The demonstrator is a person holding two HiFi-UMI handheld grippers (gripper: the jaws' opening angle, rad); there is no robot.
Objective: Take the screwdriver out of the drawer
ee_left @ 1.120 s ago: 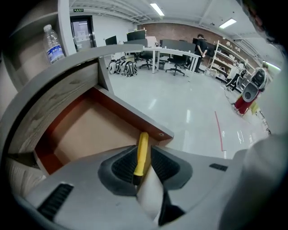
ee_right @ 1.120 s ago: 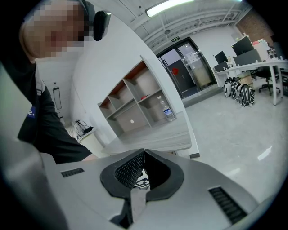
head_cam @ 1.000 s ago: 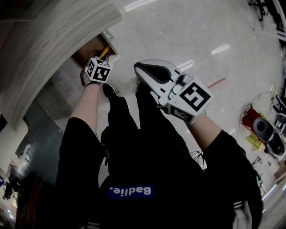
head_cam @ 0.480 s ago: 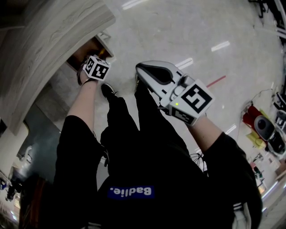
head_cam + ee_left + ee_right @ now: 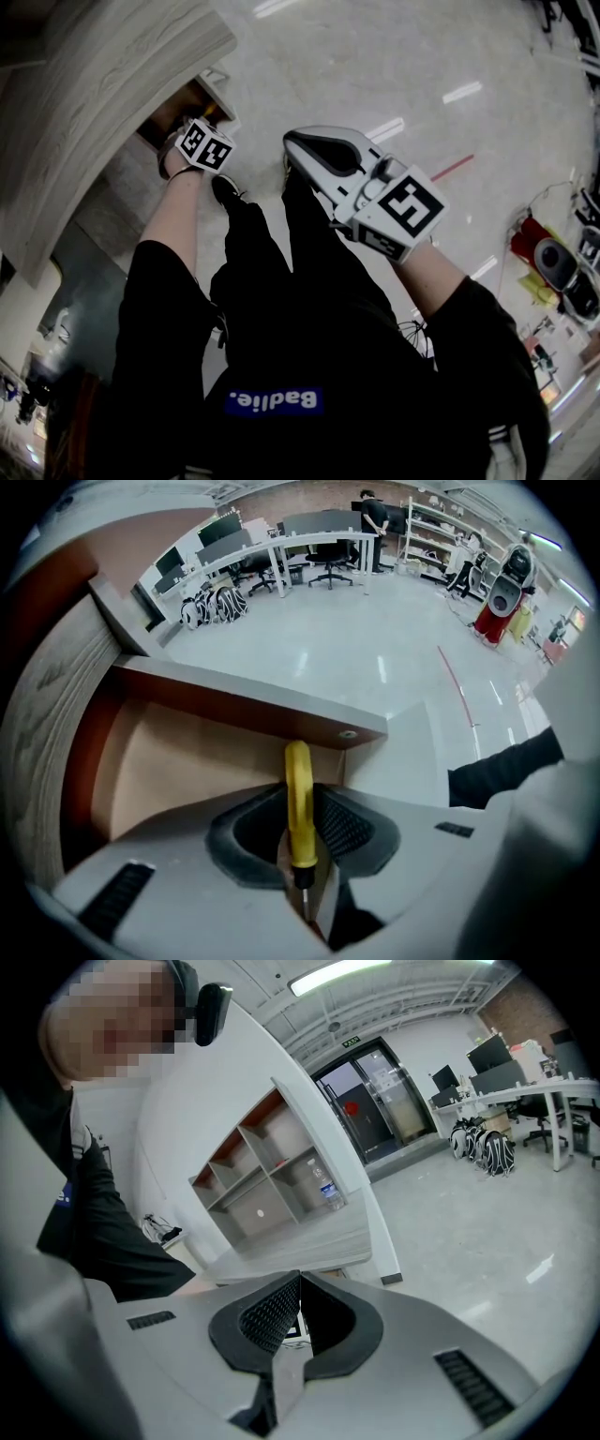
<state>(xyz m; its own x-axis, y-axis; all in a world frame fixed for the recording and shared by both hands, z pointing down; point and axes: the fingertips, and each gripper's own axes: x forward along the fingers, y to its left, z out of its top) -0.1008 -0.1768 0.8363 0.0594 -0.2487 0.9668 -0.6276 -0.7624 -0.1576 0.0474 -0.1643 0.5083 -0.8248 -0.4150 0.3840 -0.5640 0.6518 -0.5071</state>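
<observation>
1. Grasping: the left tongs (image 5: 300,794) have just been closing and now pinch the screwdriver (image 5: 298,766) by its handle, inside the open drawer (image 5: 178,752).
2. The right tongs (image 5: 298,1277) are pressed together, empty.
3. Next: lift it clear of the drawer's front.

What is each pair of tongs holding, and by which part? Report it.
Left tongs, whose jaws have just been closing, grip the screwdriver by the yellow handle, near its shaft end. Right tongs: shut, empty.
</observation>
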